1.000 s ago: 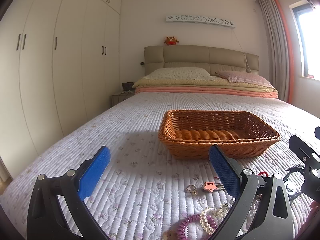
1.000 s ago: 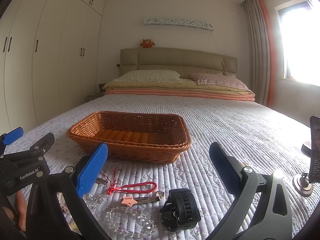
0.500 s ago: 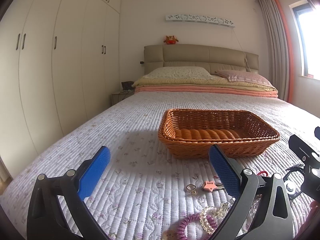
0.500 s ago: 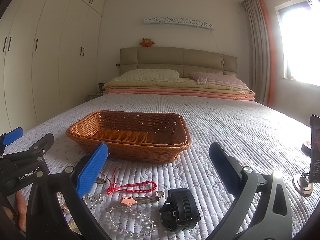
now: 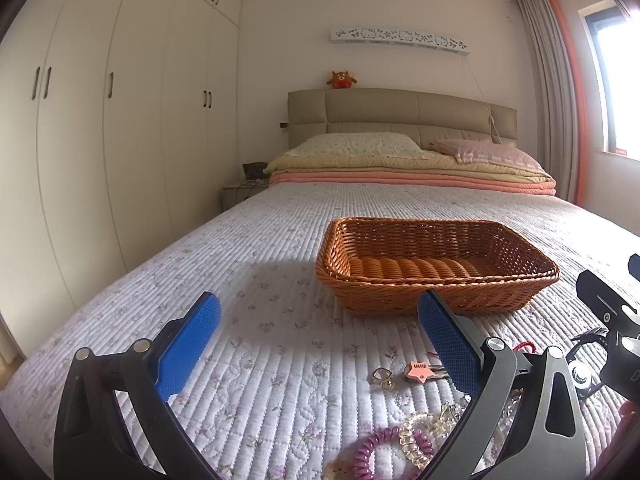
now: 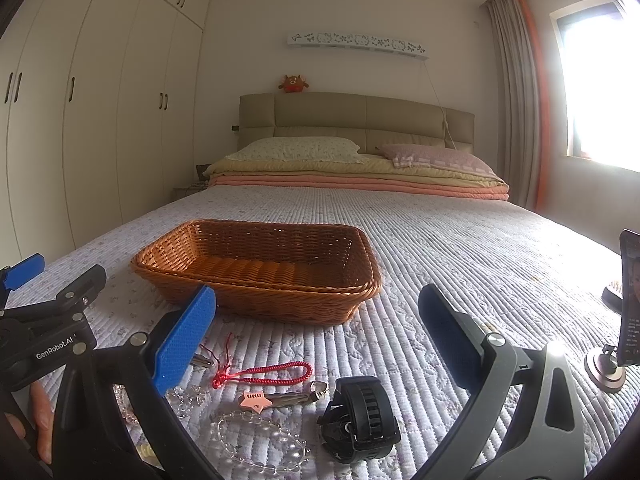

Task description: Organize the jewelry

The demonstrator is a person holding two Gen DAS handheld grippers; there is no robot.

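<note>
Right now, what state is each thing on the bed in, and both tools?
Wicker basket: upright, empty.
Red cord: loose on quilt.
Black watch: on its side, strap looped.
Clear bead bracelet: flat, outside basket.
Purple coil band: flat on quilt.
Left tool: open, empty.
Right tool: open, empty.

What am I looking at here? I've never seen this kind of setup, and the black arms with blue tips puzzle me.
A person holds two hand-held grippers, each with a fisheye camera looking along its fingers. One picture comes from the left gripper, the other from the right gripper. Both are open and hold nothing. On the bed quilt stands an empty wicker basket. Nearer lie a red cord bracelet, a clear bead bracelet, a pink star charm, a black watch and a purple coil band.
</note>
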